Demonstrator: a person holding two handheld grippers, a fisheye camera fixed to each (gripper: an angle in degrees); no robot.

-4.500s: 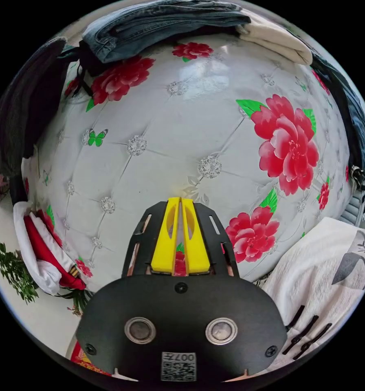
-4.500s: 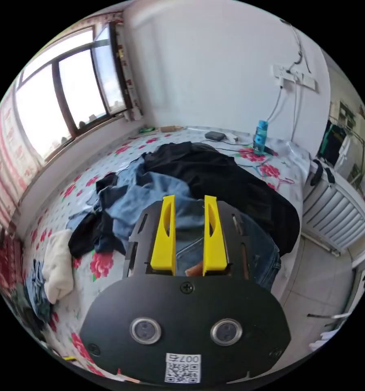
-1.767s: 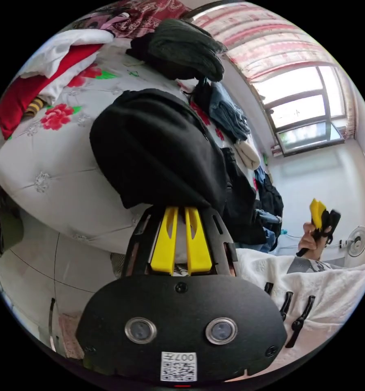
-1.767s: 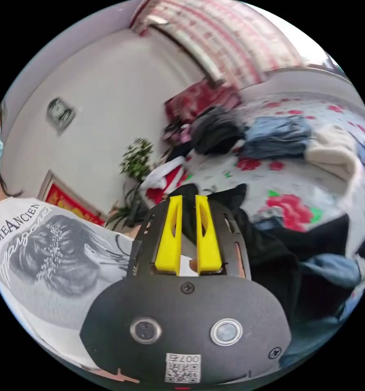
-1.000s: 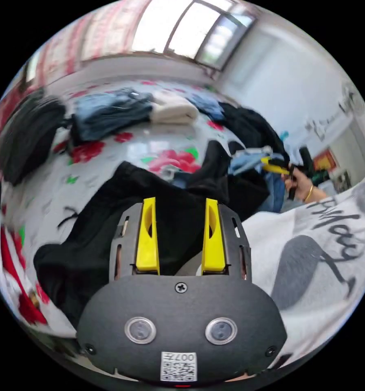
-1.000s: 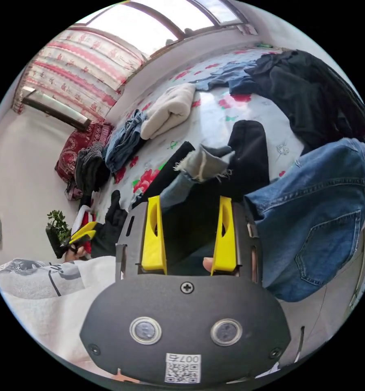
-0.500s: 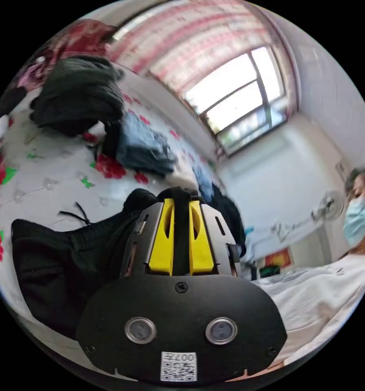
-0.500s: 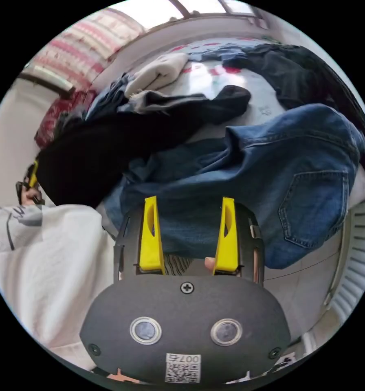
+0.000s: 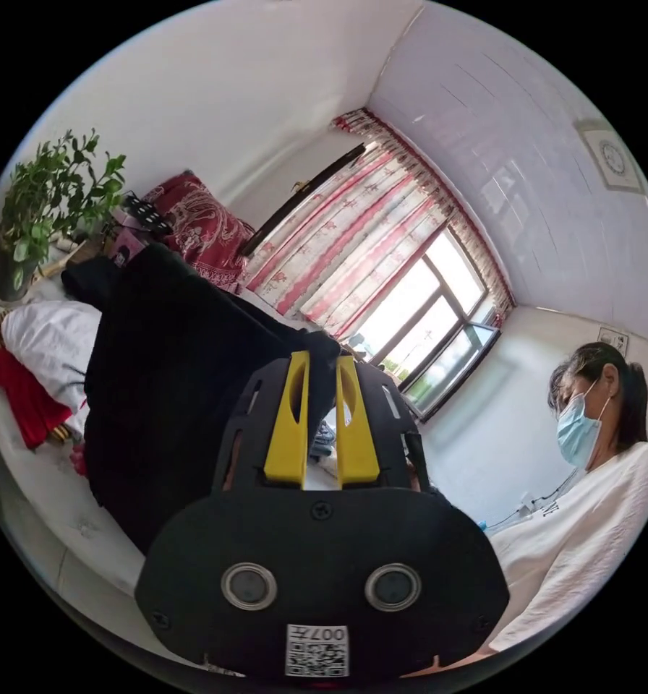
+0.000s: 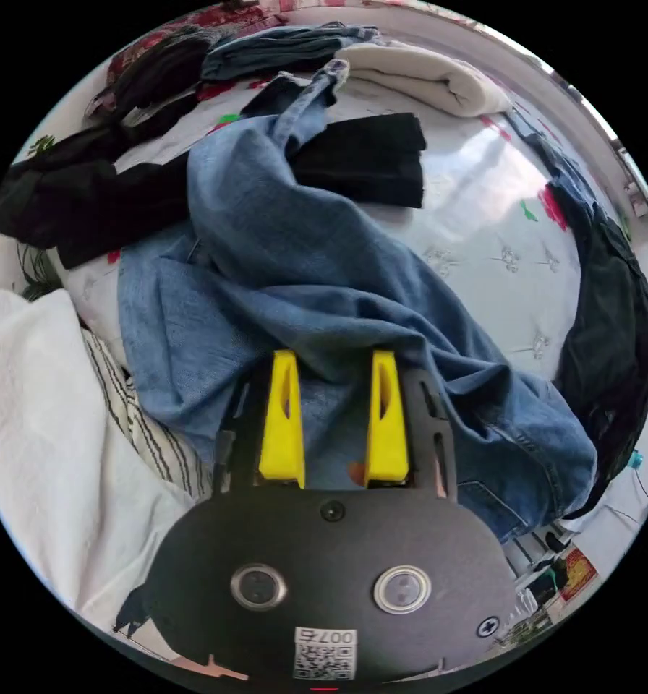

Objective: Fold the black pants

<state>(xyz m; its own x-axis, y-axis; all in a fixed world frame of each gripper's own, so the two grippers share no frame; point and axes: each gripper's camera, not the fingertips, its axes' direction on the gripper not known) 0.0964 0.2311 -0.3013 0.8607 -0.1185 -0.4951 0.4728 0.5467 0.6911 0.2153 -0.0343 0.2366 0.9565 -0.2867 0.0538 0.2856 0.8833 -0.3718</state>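
Note:
In the left gripper view the black pants (image 9: 158,361) hang bunched to the left of my left gripper (image 9: 322,359). Its yellow jaws are shut on a fold of them at the tips. In the right gripper view one black pants leg (image 10: 364,159) lies flat on the flowered bed cover (image 10: 497,238), and more black cloth (image 10: 64,199) trails off to the left. Blue jeans (image 10: 302,267) are draped across the pants. My right gripper (image 10: 333,358) is open just above the denim, with its jaws apart.
A folded cream garment (image 10: 418,72) and folded jeans (image 10: 280,43) lie at the bed's far side, a dark clothes pile (image 10: 613,311) at right. A potted plant (image 9: 49,195), a red-and-white garment (image 9: 35,361) and a masked person (image 9: 599,463) are in the left gripper view.
My left gripper has lifted the black pants higher, tilting its view up to the ceiling. My right gripper has moved lower over the jeans, and its jaws have narrowed a little.

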